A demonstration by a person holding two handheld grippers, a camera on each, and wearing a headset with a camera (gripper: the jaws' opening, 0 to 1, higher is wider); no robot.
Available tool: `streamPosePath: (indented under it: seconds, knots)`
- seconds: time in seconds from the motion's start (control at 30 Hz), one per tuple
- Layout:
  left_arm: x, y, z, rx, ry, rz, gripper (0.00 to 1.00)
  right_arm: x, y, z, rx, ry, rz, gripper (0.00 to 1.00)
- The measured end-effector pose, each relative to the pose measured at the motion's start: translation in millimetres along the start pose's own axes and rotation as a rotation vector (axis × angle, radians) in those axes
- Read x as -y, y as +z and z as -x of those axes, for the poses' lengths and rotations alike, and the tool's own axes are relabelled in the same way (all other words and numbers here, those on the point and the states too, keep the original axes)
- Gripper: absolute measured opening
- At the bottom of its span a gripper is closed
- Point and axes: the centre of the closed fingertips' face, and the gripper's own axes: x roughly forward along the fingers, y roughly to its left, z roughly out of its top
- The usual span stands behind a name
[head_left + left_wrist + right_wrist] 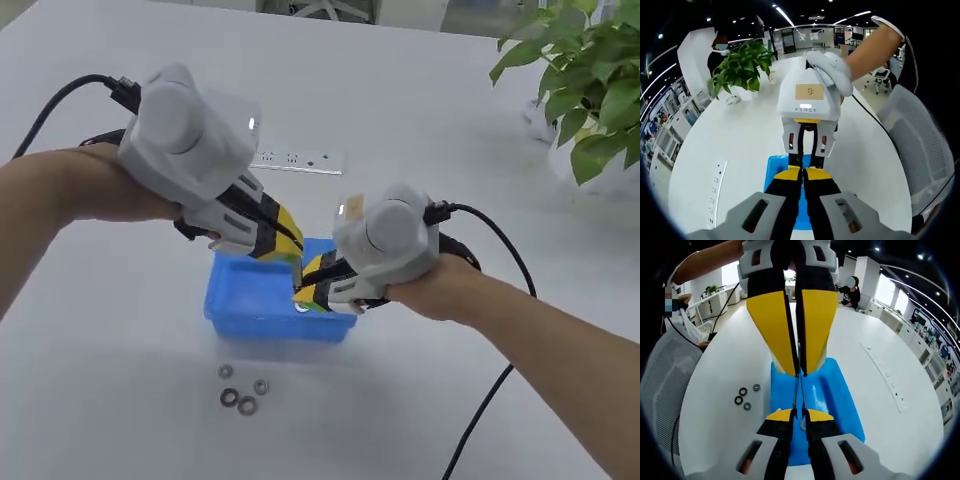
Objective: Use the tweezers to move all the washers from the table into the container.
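Above the blue container (250,315) my two grippers meet tip to tip. The left gripper (292,252) reaches in from the left and the right gripper (305,290) from the right. In the right gripper view thin metal tweezers (800,392) run from the left gripper (799,371) overhead down into the right gripper (800,415), and both sets of jaws look shut on them. The left gripper (803,175) faces the right gripper (809,150) over the container (782,167). Several washers (240,390) lie on the table in front of the container, and they appear again as washers (745,397) left of the container (840,390).
A white power strip (300,160) lies behind the container. A potted plant (590,80) stands at the far right. A black cable (490,400) trails from the right gripper toward the near edge. A mesh chair (920,145) stands by the table.
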Motion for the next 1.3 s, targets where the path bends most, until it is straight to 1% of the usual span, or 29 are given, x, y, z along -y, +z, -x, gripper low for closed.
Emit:
streamPosePath:
  seconds: [0.2, 0.3, 0.5, 0.7, 0.77, 0.87, 1.13, 1.3]
  knots:
    - [6.8, 5.3, 12.1, -0.008, 0.008, -0.009, 0.05, -4.6, 10.9, 6.1, 0.017, -0.01, 0.005, 0.11]
    - [12.2, 8.4, 17.9, -0.009, 0.008, -0.011, 0.05, -11.3, 17.8, 9.0, 0.025, -0.012, 0.018, 0.11]
    - [24.7, 9.1, 26.9, -0.023, 0.011, -0.014, 0.05, -22.9, 25.0, 10.3, 0.034, -0.012, 0.027, 0.11]
    - [35.9, 7.3, 32.4, -0.026, 0.015, -0.007, 0.05, -34.3, 29.1, 9.6, 0.039, -0.005, 0.037, 0.12]
    - [41.8, 7.1, 33.7, -0.03, 0.004, -0.001, 0.05, -38.5, 30.4, 9.2, 0.04, -0.002, 0.042, 0.12]
    - [47.1, 5.8, 34.6, -0.034, 0.006, -0.001, 0.05, -45.0, 31.3, 8.0, 0.045, 0.003, 0.041, 0.12]
    - [65.0, -1.0, 33.7, -0.041, -0.002, 0.015, 0.05, -66.1, 29.3, 1.9, 0.046, 0.024, 0.038, 0.12]
    - [74.0, -6.3, 32.7, -0.047, -0.006, 0.022, 0.05, -77.5, 27.2, -3.3, 0.046, 0.041, 0.034, 0.12]
